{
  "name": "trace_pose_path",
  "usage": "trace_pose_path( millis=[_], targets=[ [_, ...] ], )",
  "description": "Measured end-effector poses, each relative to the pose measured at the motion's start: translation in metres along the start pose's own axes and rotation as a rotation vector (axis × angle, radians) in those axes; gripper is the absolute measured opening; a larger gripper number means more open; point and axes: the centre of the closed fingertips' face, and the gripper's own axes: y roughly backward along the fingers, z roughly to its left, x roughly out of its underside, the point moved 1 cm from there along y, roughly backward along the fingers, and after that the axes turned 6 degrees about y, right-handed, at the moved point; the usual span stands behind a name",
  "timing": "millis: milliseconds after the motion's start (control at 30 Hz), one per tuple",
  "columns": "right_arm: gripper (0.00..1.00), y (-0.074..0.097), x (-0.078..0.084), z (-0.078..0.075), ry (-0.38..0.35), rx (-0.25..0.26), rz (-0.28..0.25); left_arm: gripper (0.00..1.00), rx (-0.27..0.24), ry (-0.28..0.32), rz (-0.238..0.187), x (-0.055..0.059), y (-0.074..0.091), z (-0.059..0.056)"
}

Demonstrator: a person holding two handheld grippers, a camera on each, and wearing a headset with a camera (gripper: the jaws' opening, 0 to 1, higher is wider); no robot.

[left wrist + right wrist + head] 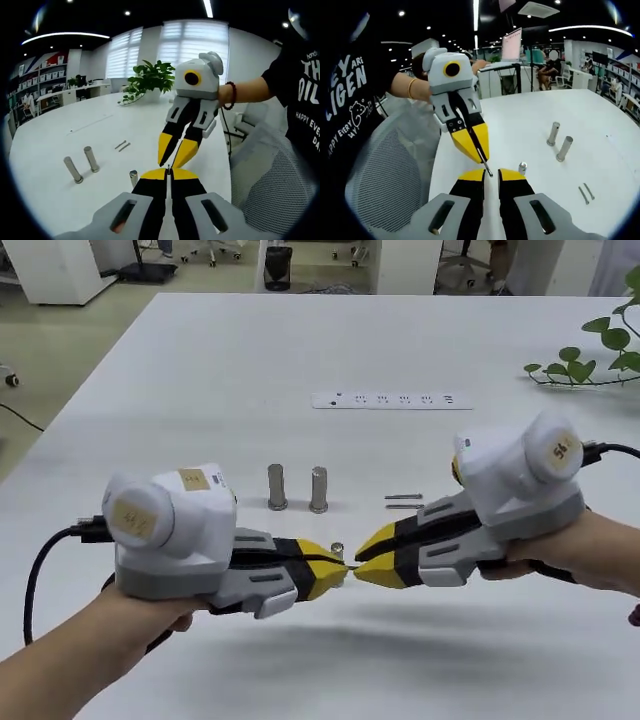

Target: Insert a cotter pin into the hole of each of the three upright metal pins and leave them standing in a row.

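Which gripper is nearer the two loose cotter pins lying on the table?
Right. The right gripper lies just this side of the cotter pins; the left gripper is farther left.

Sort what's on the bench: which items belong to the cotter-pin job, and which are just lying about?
Job:
- two upright metal pins
- third metal pin, by the gripper tips
- two loose cotter pins
- thin cotter pin pinched in the left gripper
- right gripper, facing it

Lying about:
- power strip
- plant
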Motion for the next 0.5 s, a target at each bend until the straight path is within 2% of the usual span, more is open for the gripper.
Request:
trace_pose_path(
  millis=[100,367,500],
  targets=[
    [0.04,0.0,-0.002,0.008,-0.001,-0.036,-0.017,0.0,0.019,-0.005,0.001,0.001,0.0,-0.004],
    [0.01,-0.002,-0.002,0.016,0.032,-0.067,-0.008,0.0,0.055,-0.002,-0.017,-0.001,0.002,-0.013],
    [0.0,-0.002,-0.004,0.018,0.061,-0.069,0.001,0.0,0.053,0.008,-0.02,0.001,0.003,-0.011]
  ],
)
